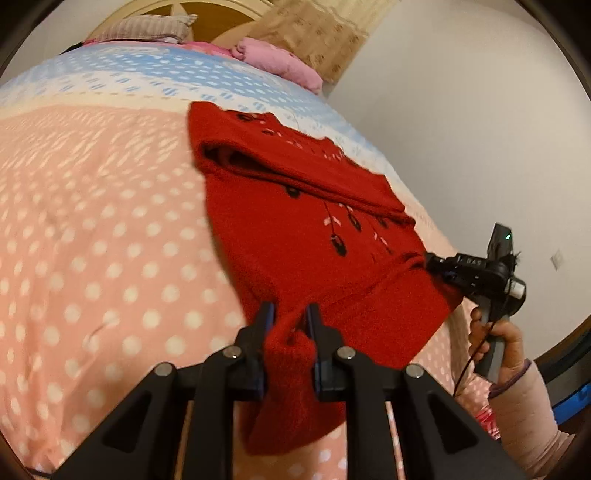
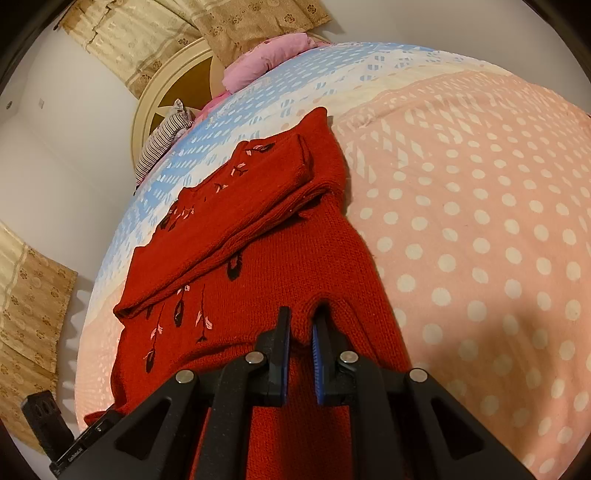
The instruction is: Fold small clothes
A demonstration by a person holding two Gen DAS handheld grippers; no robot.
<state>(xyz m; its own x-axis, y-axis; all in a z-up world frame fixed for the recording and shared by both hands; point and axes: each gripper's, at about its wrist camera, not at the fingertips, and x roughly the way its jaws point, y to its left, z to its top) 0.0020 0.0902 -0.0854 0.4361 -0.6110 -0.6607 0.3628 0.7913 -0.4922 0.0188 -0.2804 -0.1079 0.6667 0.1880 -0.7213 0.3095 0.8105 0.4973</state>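
Observation:
A red knitted sweater (image 1: 295, 221) with black and pink embroidery lies on the bed, one sleeve folded across its chest (image 2: 258, 221). My left gripper (image 1: 290, 314) is shut on a bunched fold of its near edge. The right gripper (image 2: 301, 321) is shut on another pinch of the same hem, with knit squeezed between the blue pads. In the left wrist view the right gripper (image 1: 436, 264) bites the sweater's right corner, held by a hand (image 1: 498, 343) in a pink sleeve. Part of the left gripper's body (image 2: 85, 435) shows at the lower left of the right wrist view.
The bed cover (image 1: 92, 240) is pink with white dots, turning blue and white (image 1: 147, 74) toward the headboard (image 2: 166, 92). A pink folded blanket (image 1: 277, 59) and a striped pillow (image 1: 147, 29) lie at the head. A white wall (image 1: 461, 129) runs along the bed's right edge.

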